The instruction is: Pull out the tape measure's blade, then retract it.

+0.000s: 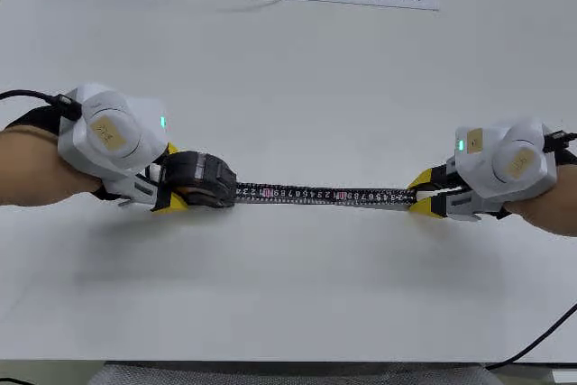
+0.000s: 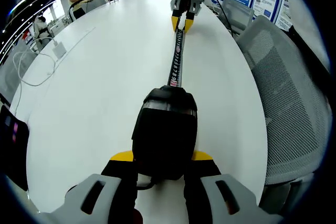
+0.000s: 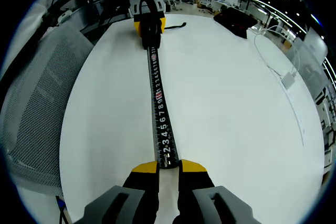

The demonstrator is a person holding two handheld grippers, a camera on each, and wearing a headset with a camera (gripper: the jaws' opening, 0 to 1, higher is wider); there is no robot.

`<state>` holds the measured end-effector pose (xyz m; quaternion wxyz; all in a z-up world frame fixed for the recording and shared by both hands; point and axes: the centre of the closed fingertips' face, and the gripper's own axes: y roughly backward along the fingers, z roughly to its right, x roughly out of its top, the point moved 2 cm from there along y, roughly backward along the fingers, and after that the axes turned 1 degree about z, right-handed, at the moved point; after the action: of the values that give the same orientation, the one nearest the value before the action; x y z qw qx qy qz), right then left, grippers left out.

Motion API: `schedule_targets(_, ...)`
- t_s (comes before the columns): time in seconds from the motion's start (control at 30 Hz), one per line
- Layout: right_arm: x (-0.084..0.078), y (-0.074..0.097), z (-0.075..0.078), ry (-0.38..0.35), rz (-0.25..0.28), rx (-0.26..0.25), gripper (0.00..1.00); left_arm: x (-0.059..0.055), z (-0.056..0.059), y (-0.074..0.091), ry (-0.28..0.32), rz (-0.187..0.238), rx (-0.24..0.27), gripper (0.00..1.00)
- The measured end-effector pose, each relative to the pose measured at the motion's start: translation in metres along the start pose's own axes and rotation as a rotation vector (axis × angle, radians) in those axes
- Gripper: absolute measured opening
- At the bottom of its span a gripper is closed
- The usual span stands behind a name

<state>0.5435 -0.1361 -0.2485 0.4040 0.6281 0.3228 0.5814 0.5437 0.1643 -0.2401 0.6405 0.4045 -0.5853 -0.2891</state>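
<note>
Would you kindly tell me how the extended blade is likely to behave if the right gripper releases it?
The blade runs straight from the case to the right gripper without visible sag, so it is probably springy and fairly stiff. Released, it would likely snap back into the case, unless locked. Pushed sideways, the thin strip may buckle.

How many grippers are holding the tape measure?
2. The left gripper is clamped on the black tape measure case. The right gripper pinches the end of the pulled-out blade above the white table.
</note>
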Motion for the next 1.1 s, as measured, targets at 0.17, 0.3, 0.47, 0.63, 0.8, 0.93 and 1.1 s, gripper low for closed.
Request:
schedule_targets(0.17, -0.0007, 0.0003, -0.0002, -0.006, 0.013, 0.008, 0.1, 0.0, -0.0005, -0.0001, 0.007, -0.008, -0.002, 0.29)
schedule_targets(0.3, -0.0003, 0.0001, -0.001, 0.014, 0.0, 0.015, 0.1, -0.0003, -0.0006, -0.0002, 0.008, -0.013, -0.003, 0.29)
schedule_targets(0.47, -0.0008, -0.0001, -0.0012, 0.025, -0.01, 0.016, 0.11, -0.0004, -0.0006, -0.0003, 0.012, -0.017, -0.002, 0.3)
schedule_targets(0.63, -0.0006, 0.0001, -0.0026, 0.013, -0.014, 0.019, 0.11, 0.0001, -0.0006, -0.0002, 0.008, -0.017, 0.002, 0.3)
schedule_targets(0.8, 0.0008, -0.0008, -0.0042, 0.009, -0.01, 0.022, 0.13, -0.0001, -0.0008, -0.0002, 0.013, -0.016, 0.005, 0.3)
schedule_targets(0.93, 0.0013, -0.0011, -0.0048, 0.005, -0.011, 0.026, 0.14, 0.0004, -0.0006, 0.0001, 0.031, -0.014, 0.001, 0.3)
schedule_targets(1.1, 0.0015, -0.001, -0.0058, -0.002, -0.008, 0.029, 0.16, 0.002, 0.001, 0.0005, 0.042, -0.004, -0.002, 0.32)
